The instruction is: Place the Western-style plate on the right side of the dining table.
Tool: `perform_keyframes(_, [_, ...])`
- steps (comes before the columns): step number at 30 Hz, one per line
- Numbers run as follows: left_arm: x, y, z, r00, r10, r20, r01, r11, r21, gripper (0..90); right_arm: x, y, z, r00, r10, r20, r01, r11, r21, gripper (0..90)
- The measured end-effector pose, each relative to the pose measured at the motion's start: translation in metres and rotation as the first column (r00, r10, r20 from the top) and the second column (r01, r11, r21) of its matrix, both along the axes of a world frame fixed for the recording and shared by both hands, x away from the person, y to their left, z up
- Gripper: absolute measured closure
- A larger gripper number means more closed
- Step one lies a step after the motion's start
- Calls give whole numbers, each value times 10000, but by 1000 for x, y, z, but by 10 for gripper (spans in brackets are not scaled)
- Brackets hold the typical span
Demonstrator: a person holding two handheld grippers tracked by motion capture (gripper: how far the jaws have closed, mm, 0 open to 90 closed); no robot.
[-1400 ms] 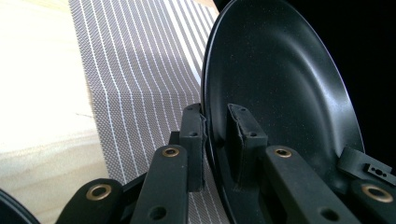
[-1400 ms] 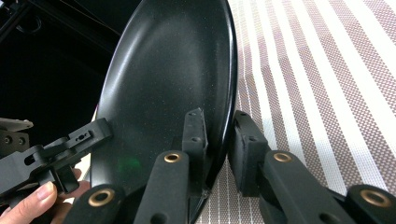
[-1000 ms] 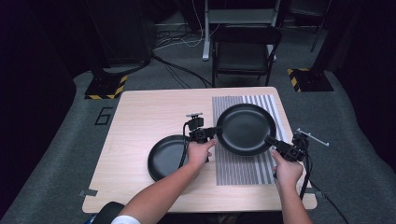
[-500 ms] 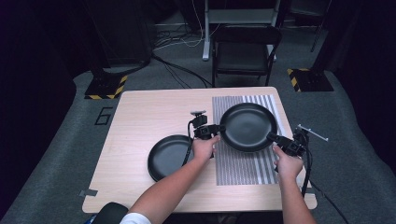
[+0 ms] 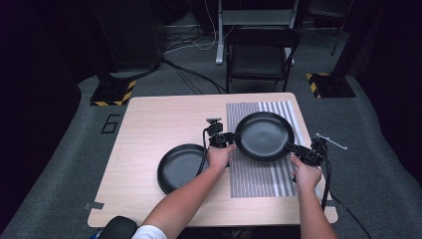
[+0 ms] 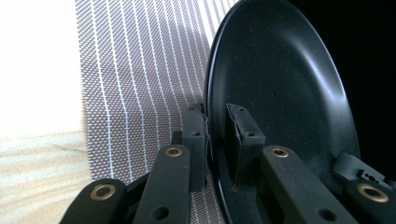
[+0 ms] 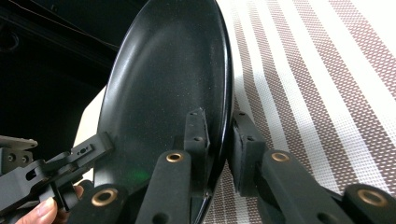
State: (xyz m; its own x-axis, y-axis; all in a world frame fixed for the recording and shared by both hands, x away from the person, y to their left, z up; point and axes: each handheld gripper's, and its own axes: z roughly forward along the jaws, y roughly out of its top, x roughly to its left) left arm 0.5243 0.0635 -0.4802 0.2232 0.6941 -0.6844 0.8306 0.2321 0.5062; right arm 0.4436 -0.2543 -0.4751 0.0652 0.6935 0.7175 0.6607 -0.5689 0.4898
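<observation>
Both grippers, left (image 5: 234, 138) and right (image 5: 292, 147), stay clamped on opposite rims of the plate (image 5: 263, 135), which has drifted a little farther over the mat (image 5: 259, 174) from the second plate (image 5: 180, 167), so the carry looks underway.

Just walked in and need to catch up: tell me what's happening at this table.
A person holds a gripper in each hand and has both clamped on one black plate. The left gripper pinches its left rim, the right gripper its right rim, and the plate sits over a striped mat. A second black plate lies on the wooden table to the left.
</observation>
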Motion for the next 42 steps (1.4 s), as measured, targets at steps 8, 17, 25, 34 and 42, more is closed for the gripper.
perform_keyframes(8, [-1,-5,-3,9999,140,-57,-139,9995,299,785,1,-3,-6,10000,-4,-90,4,10000,8,789])
perform_keyframes(17, [3,-9,-15,9983,270,-509,-244,9984,516,788,4,-7,-25,9986,39,-536,-20,9994,342,788])
perform_keyframes(25, [5,-11,-22,9966,299,-771,-247,9974,682,787,6,-8,-34,9975,-4,-709,36,9990,449,789])
perform_keyframes(34, [8,-12,-24,9947,383,-958,-306,9962,811,787,4,-6,-40,9961,-88,-878,138,9983,573,789])
perform_keyframes(42, [12,-18,-27,9931,387,-1108,-276,9945,1007,787,4,-8,-46,9946,-286,-999,350,9974,630,785])
